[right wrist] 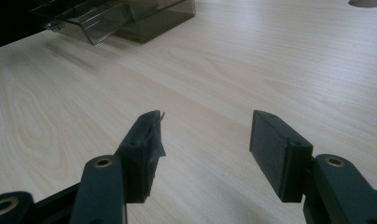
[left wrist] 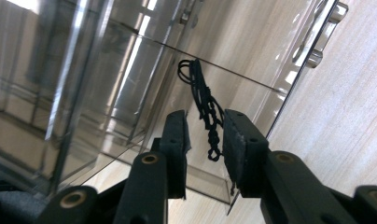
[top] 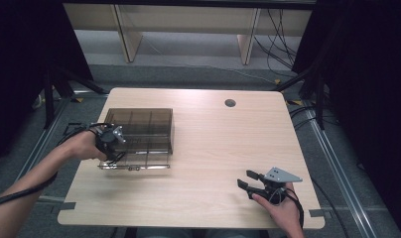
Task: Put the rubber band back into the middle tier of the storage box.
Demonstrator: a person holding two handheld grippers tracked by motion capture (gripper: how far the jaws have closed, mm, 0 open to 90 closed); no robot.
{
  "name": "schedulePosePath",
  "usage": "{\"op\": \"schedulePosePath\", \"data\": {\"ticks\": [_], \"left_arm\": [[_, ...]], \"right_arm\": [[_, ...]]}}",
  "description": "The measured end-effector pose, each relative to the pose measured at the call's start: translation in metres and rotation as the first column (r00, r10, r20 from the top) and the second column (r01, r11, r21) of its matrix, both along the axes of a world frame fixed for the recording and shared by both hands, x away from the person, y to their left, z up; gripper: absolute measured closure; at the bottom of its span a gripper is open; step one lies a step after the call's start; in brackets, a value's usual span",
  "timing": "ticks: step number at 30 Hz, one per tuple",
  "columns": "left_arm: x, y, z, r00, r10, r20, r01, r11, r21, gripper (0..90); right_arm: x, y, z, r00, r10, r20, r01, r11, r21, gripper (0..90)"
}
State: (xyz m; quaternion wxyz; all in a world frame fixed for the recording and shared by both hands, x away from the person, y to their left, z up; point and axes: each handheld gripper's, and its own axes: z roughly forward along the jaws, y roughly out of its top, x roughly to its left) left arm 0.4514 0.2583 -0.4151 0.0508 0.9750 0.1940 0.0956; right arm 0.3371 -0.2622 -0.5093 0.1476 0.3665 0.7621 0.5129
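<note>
A smoky see-through drawer box (top: 139,126) stands on the left of the wooden table (top: 208,144), its bottom drawer (top: 134,166) pulled out toward me. My left gripper (top: 114,148) hangs over that drawer's left end. In the left gripper view its jaws stand a little apart, and a knotted black cord (left wrist: 203,93) shows in the gap of the left gripper (left wrist: 205,122) over the clear drawer (left wrist: 252,70); the cord looks thinner than the gap. My right gripper (top: 246,178) rests near the front right edge, open, and holds nothing (right wrist: 205,123).
A round cable hole (top: 230,103) sits at the table's back right. The box (right wrist: 144,11) and its open drawer (right wrist: 84,23) lie far off in the right gripper view. Bare wood spans between the box and the right hand. Black stands and cables flank the table.
</note>
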Motion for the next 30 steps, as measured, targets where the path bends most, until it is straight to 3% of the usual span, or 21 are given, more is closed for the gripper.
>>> {"op": "schedulePosePath", "data": {"ticks": [5,8,14,15,16,21,25,26,28,29,30], "left_arm": [[-0.003,0.002,0.006,0.9998,0.017,0.008,-0.017,0.9996,-0.023,66.4],[-0.006,0.002,0.008,0.9995,0.03,0.01,-0.03,0.9987,-0.042,65.5],[-0.014,0.0,0.01,0.9984,0.052,0.022,-0.05,0.9961,-0.073,63.6],[-0.015,0.001,0.011,0.9984,0.045,0.033,-0.042,0.9966,-0.071,63.1],[-0.017,0.001,0.011,0.9977,0.059,0.033,-0.056,0.9949,-0.084,62.8],[-0.023,0.003,0.013,0.9956,0.088,0.034,-0.083,0.9906,-0.108,61.3],[-0.025,0.005,0.014,0.995,0.08,0.059,-0.072,0.9897,-0.123,60.1],[-0.026,0.007,0.015,0.9944,0.084,0.063,-0.075,0.9879,-0.135,59.7],[-0.03,0.007,0.014,0.9927,0.112,0.045,-0.105,0.9842,-0.142,59.1],[-0.029,0.008,0.014,0.9939,0.089,0.064,-0.079,0.9863,-0.144,58.9],[-0.031,0.009,0.014,0.9927,0.106,0.058,-0.096,0.983,-0.157,58.6]], "right_arm": [[0.0,-0.001,0.0,1.0,0.003,0.005,-0.003,1.0,0.001,44.3],[0.0,0.001,0.0,0.9998,0.005,-0.017,-0.005,0.9999,0.017,44.3],[0.0,0.0,-0.001,1.0,-0.002,0.007,0.002,1.0,-0.004,44.3],[0.0,0.001,-0.001,0.9998,-0.008,-0.016,0.008,0.9999,0.007,44.3],[0.0,0.0,-0.001,0.9999,-0.011,-0.005,0.011,0.9999,-0.009,44.3],[0.0,0.0,0.0,1.0,0.004,-0.002,-0.004,1.0,-0.002,44.3],[0.0,0.0,-0.001,1.0,-0.003,0.005,0.003,1.0,-0.006,44.3],[-0.001,0.0,0.0,0.9999,-0.002,-0.016,0.002,1.0,0.007,44.3],[-0.001,-0.001,0.001,0.9999,0.005,-0.012,-0.005,1.0,-0.001,44.3],[-0.001,0.0,0.0,0.9997,0.008,-0.023,-0.007,0.9999,0.014,44.3],[0.0,0.0,0.0,0.9999,0.007,-0.012,-0.007,0.9998,0.02,44.3]]}}
